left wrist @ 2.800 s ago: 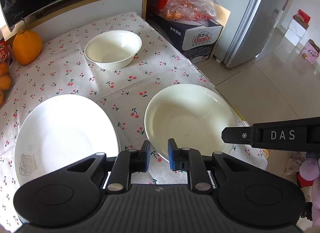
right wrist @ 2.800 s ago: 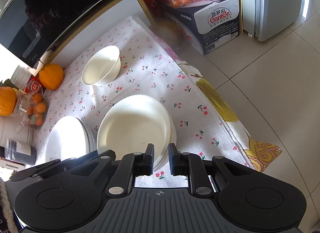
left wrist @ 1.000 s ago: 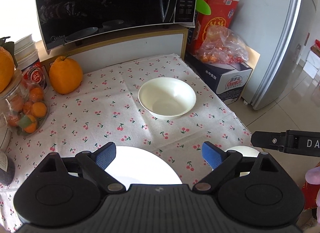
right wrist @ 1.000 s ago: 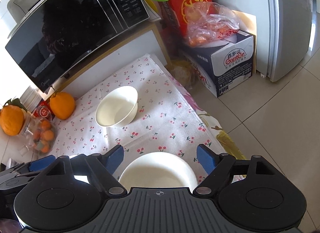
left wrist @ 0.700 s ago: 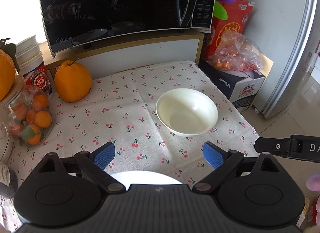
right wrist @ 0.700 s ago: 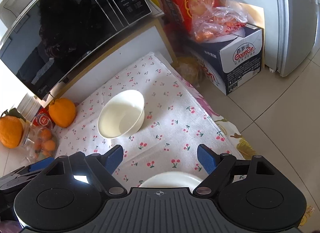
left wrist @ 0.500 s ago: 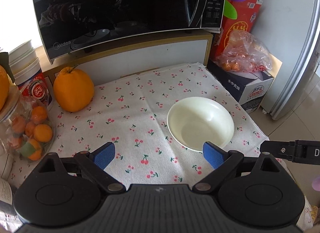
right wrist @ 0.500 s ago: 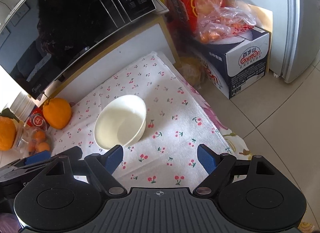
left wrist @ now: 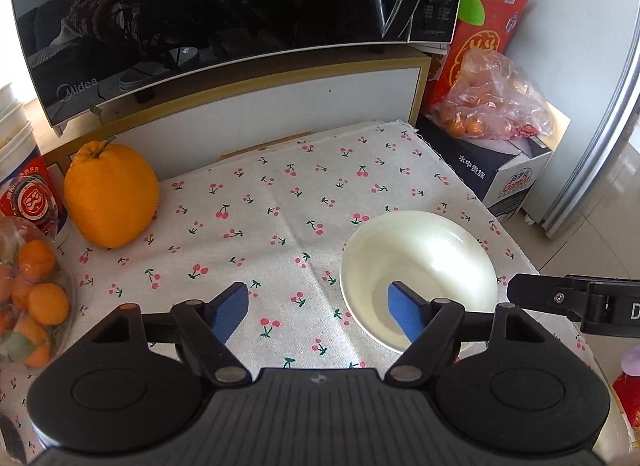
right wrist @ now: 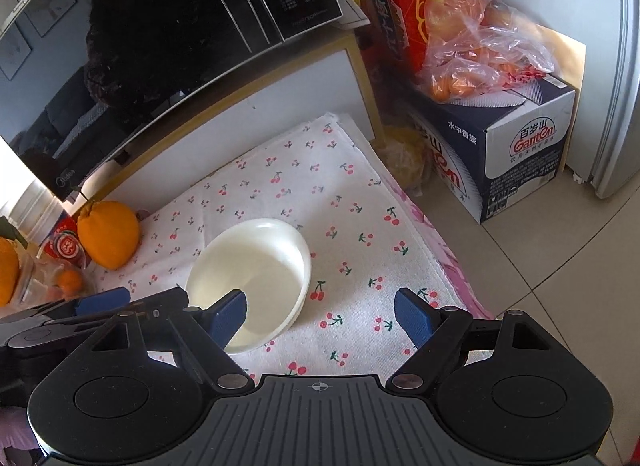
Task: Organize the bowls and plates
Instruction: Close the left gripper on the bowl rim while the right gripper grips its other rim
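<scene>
Single white bowl [left wrist: 418,274] sits upright on the cherry-print cloth [left wrist: 280,201] covering the counter, toward its right edge, well apart from the big orange fruit [left wrist: 110,193] at the left and in front of the microwave [left wrist: 224,17]. No plates show in either view. Left claw [left wrist: 318,312] hangs low over the bowl's near-left rim; its jaws are closing, with one blue pad over the bowl's inside and the other over bare cloth, so the rim wall lies between them but neither pad presses on it. Right claw [right wrist: 320,316] is spread wide and has hold of nothing; its left pad overlaps the bowl [right wrist: 250,278] at the near-right rim, the other pad over cloth. Bowl looks like glazed ceramic or melamine, cannot tell which: stiff, smooth, glossy, likely slippery under the pads and liable to chip if dropped or knocked against other dishes. Probably moderate weight, empty inside. Best hold, in my judgement, is the rim wall, one pad inside and one outside, seated deep below the lip so it does not pivot. The cloth may let the bowl skate if nudged sideways before the pinch closes.
</scene>
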A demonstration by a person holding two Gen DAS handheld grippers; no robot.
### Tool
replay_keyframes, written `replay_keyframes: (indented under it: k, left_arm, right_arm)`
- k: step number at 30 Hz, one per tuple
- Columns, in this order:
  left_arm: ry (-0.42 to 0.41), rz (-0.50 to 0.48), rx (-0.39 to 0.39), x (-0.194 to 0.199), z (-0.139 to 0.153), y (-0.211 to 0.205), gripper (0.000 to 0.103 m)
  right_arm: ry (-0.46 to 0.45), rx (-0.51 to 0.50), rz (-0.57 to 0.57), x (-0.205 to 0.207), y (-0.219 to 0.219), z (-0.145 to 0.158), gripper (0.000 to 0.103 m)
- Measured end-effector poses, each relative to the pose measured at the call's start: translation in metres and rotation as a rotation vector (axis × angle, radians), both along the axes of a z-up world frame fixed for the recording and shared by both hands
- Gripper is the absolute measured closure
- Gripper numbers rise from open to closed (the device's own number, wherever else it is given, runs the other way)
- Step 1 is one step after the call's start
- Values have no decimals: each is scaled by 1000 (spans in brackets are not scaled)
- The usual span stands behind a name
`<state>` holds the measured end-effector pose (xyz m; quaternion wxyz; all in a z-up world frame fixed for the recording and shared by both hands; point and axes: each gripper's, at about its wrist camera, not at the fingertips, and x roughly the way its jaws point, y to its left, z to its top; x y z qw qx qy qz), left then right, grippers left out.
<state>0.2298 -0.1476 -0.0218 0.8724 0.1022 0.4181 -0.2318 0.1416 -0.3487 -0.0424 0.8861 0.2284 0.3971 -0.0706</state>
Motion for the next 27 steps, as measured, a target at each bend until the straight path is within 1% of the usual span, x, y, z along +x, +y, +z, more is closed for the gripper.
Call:
replay_keyframes:
  k: [6, 8, 12, 14, 15, 17, 18, 20, 21, 23, 24, 26, 27]
  left_arm:
    - [25, -20, 3, 5, -7, -5, 46]
    - [39, -18, 7, 7, -10, -6, 52]
    - [60, -17, -4, 9, -13, -6, 59]
    - [62, -17, -3, 11, -13, -6, 66]
    - [64, -18, -4, 11, -14, -6, 68]
    - [72, -21, -12, 13, -14, -5, 71]
    - [75, -21, -15, 14, -15, -4, 72]
    - [78, -22, -17, 14, -15, -4, 78]
    - [80, -24, -18, 15, -15, -4, 79]
    - [85, -28, -21, 15, -16, -5, 84]
    - [87, -34, -22, 16, -16, -6, 86]
    - [86, -47, -27, 16, -17, -7, 90]
    - [86, -51, -30, 16, -17, -8, 90]
  right_arm:
    - [-18, 42, -2, 6, -3, -7, 20]
    - [-25, 56, -1, 7, -3, -7, 20]
    - [-43, 60, 10, 10, 3, -7, 22]
    - [-45, 63, 12, 12, 5, -7, 30]
    - [-45, 68, 11, 13, 5, -9, 32]
    - [-42, 74, 7, 15, 5, -11, 41]
    - [-40, 74, 4, 16, 5, -12, 43]
    - [-32, 71, -3, 18, 5, -15, 52]
    - [-30, 71, -6, 18, 5, -16, 54]
    - [-24, 74, -12, 19, 4, -20, 63]
    - [-21, 76, -15, 19, 4, -21, 65]
    - [-18, 75, -15, 20, 4, -22, 74]
    - [-17, 72, -15, 21, 4, -23, 75]
